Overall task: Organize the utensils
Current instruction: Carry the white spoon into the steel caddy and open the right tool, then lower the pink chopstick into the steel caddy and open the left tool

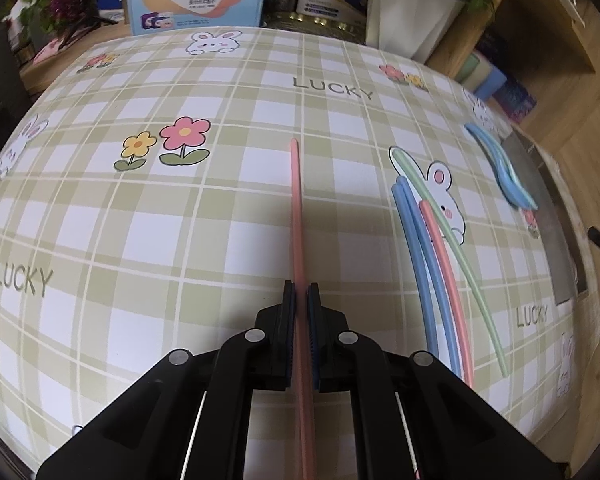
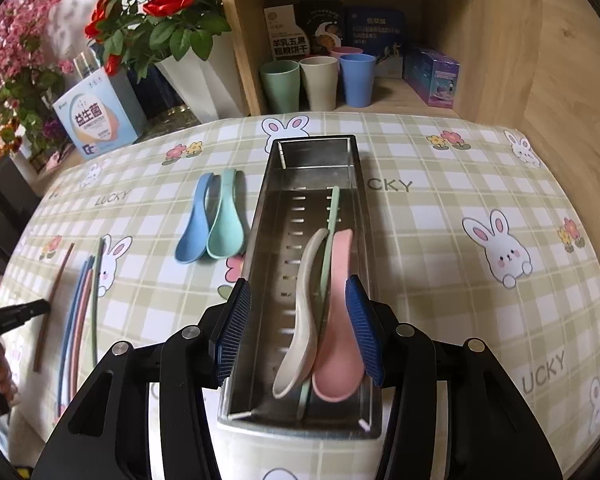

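A long steel tray [image 2: 260,216] with a slotted floor lies on the bench. Inside it rest a beige spoon [image 2: 300,320] and a pink spoon [image 2: 335,328], bowls toward the near end, with a green chopstick [image 2: 331,216] between them. Left of the tray, a blue spoon [image 2: 194,228] and a mint spoon [image 2: 226,228] lie side by side. Farther left lie two blue chopsticks [image 1: 415,248], one pink [image 1: 443,264] and one green [image 1: 463,256]. Apart from these, another pink chopstick [image 1: 298,208] points away across the cloth.

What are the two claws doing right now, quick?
Left gripper: closed on a pink chopstick.
Right gripper: open, holding nothing, above the metal tray.
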The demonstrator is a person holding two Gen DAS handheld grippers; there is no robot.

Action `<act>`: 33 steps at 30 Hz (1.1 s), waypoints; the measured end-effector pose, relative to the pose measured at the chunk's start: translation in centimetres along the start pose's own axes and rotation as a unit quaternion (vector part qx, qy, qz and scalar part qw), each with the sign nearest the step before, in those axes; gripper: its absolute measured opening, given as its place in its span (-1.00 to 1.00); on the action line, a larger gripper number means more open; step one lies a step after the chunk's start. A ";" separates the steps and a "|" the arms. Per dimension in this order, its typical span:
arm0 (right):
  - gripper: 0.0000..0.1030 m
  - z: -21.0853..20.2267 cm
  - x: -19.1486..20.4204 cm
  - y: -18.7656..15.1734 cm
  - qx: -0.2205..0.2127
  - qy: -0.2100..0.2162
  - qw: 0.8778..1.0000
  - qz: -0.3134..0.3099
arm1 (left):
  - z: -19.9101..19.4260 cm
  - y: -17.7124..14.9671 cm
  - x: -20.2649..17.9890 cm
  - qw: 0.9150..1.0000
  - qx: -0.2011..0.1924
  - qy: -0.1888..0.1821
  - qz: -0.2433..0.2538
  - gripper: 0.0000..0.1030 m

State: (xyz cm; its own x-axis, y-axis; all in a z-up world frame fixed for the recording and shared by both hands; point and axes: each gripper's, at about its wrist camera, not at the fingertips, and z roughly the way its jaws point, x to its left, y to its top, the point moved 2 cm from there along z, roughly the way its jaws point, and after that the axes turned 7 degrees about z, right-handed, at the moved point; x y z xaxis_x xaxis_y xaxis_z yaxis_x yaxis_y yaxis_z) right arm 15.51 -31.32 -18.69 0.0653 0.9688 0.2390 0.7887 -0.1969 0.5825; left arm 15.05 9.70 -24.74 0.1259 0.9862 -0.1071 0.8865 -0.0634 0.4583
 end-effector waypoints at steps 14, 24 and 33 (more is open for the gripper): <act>-0.06 -1.6 -2.5 -0.9 -0.014 0.012 0.999 0.049 | -0.5 1.1 -0.8 0.999 0.014 0.002 -0.036 -0.89; -0.06 -1.6 -5.2 -0.2 -0.019 0.016 0.997 0.071 | -2.1 5.6 -11.7 0.993 -0.020 -0.097 -0.057 -0.89; -0.06 -1.5 -8.8 0.9 -0.031 0.028 0.995 0.091 | 1.0 9.1 -28.2 0.985 0.016 -0.171 0.016 -0.89</act>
State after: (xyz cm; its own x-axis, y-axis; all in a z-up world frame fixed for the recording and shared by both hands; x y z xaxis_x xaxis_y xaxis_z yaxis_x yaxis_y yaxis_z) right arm 14.76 -40.22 -19.11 0.1687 0.9068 0.3863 0.7280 -0.3788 0.5714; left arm 20.01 -18.86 -18.43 0.2929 0.8745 -0.3867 0.8922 -0.1045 0.4394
